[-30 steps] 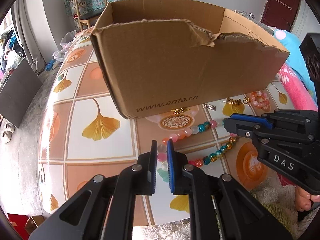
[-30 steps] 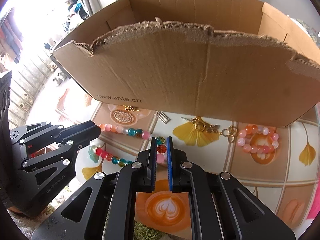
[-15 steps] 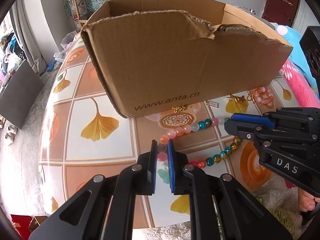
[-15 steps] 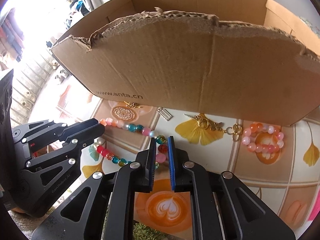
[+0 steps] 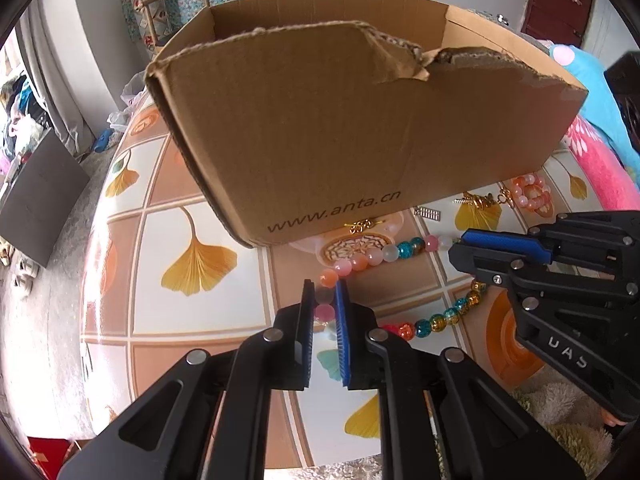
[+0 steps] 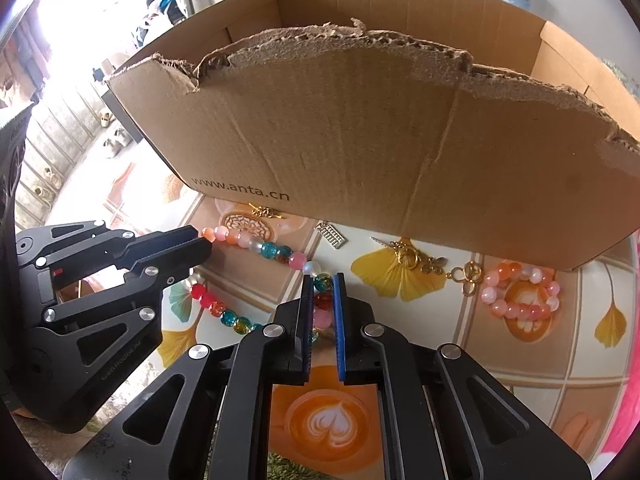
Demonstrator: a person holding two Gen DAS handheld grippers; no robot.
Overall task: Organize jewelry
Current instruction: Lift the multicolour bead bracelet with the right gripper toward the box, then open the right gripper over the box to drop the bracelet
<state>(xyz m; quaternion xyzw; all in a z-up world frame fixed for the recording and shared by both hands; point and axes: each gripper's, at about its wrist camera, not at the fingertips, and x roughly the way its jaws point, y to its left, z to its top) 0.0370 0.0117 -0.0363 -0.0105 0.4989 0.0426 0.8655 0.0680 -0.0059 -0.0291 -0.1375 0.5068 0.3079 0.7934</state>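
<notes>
**Both grippers pinch one bead necklace in front of the box**

The left gripper (image 5: 324, 300) has its jaws nearly closed on pale pink beads at one end of the necklace (image 5: 400, 250); the right gripper (image 6: 323, 294) is narrowed the same way around red and pink beads at the other end. The necklace is a loop of round glassy beads in pink, peach, white, teal, amber and red, lying on the table (image 5: 192, 312) between the two grippers and just before the box (image 5: 360, 128).

Beyond it, close along the foot of the box, lie four smaller pieces: a gold knot charm (image 6: 265, 213) touching the box edge, a silver abacus charm (image 6: 331, 236), a gold chain with toggle clasps (image 6: 424, 258), and a bracelet (image 6: 520, 292) of pink and orange beads, coiled at the far right.

The one cardboard box has a torn top edge and is printed "www.anta.cn". The right gripper's body reads "DAS"; faint lettering on the left one is too small to read. The tablecloth shows ginkgo leaves and latte cups.
</notes>
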